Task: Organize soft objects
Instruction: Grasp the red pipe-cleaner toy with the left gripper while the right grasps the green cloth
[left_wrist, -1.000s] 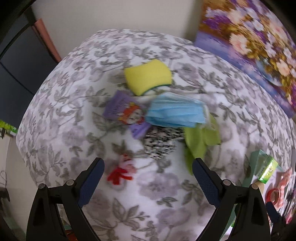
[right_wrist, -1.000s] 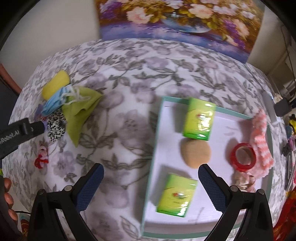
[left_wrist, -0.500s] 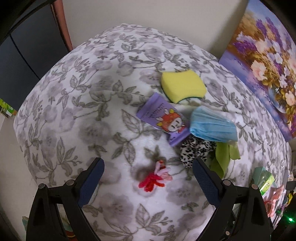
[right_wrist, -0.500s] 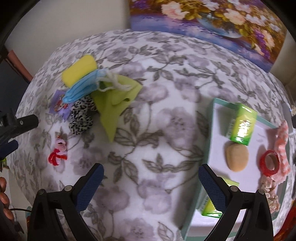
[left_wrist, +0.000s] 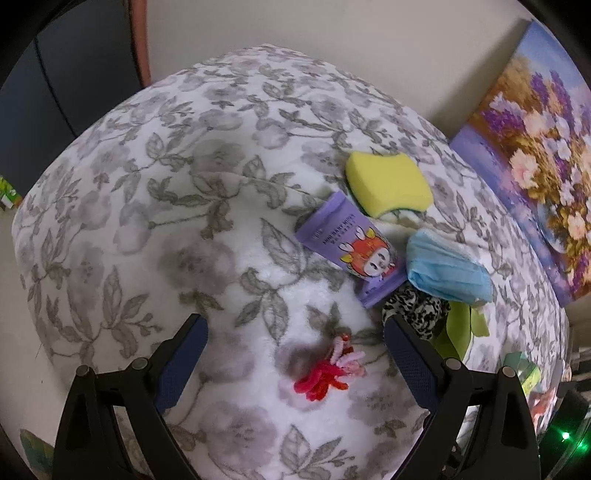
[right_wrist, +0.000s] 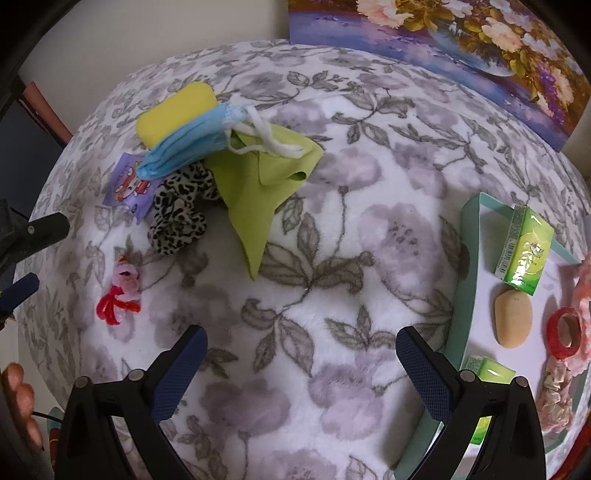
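On the flowered blanket lies a pile: a yellow sponge (left_wrist: 388, 182) (right_wrist: 175, 112), a purple wipes pack (left_wrist: 352, 249) (right_wrist: 127, 186), a blue face mask (left_wrist: 447, 271) (right_wrist: 186, 142), a leopard scrunchie (left_wrist: 415, 310) (right_wrist: 179, 214) and a green cloth (right_wrist: 258, 181). A small red-and-pink fuzzy toy (left_wrist: 327, 373) (right_wrist: 120, 293) lies apart, in front of the pile. My left gripper (left_wrist: 295, 354) is open, just above the fuzzy toy, which sits between its fingers. My right gripper (right_wrist: 301, 365) is open and empty over bare blanket. The left gripper's finger (right_wrist: 18, 291) shows at the right view's left edge.
A teal-rimmed tray (right_wrist: 467, 258) at the right holds two green packs (right_wrist: 524, 249), a tan sponge (right_wrist: 513, 317), a red tape roll (right_wrist: 563, 332) and pink fabric pieces. A flower painting (right_wrist: 461, 29) leans on the wall behind. The blanket's edge drops off at left.
My left gripper has swung left and down toward the fuzzy toy, which now lies between its fingers. My right gripper has moved left, away from the tray, toward the pile.
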